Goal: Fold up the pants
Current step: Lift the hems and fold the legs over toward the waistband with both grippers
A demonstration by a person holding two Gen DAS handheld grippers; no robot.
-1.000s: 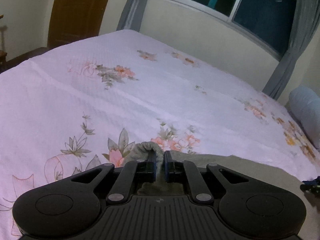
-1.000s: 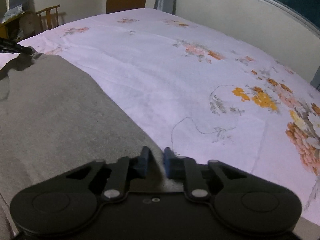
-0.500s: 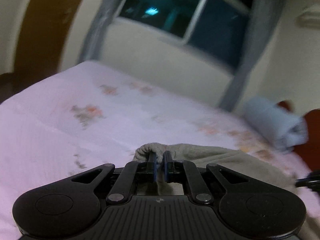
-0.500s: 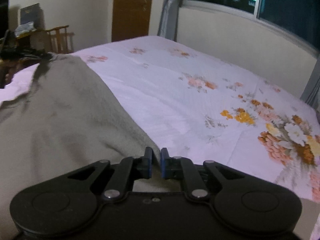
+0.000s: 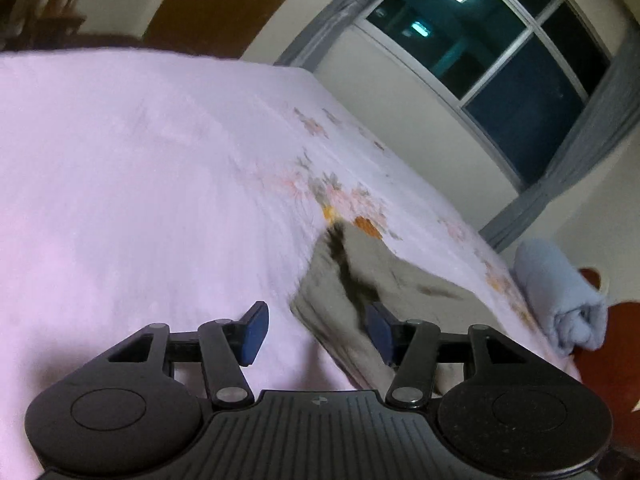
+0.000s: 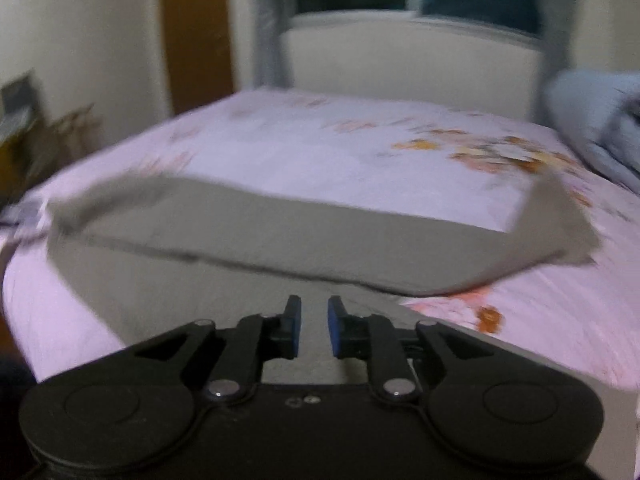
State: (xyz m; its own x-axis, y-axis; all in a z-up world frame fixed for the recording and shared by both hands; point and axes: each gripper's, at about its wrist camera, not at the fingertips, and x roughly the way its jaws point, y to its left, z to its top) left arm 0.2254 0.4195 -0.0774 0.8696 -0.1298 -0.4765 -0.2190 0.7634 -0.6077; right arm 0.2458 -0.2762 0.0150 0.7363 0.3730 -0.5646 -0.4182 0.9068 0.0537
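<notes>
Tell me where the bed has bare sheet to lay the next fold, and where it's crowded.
Free: the wide pink bedsheet between the pants and the window wall, and the stretch ahead of the left tool, toward the door. Crowded: the corner with the rolled blue blanket, and under the right tool, where the pants lie.

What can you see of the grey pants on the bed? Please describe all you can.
The pants are a plain grey-brown garment of soft, matte cloth that looks like knit or fleece. They lie spread across the pink floral bedsheet, with one layer folded over another, so a long straight edge runs across the right wrist view. One end turns up at a corner. The picture is blurred, so seams and pockets cannot be told. Both grippers are open above them, and neither holds the cloth.
</notes>
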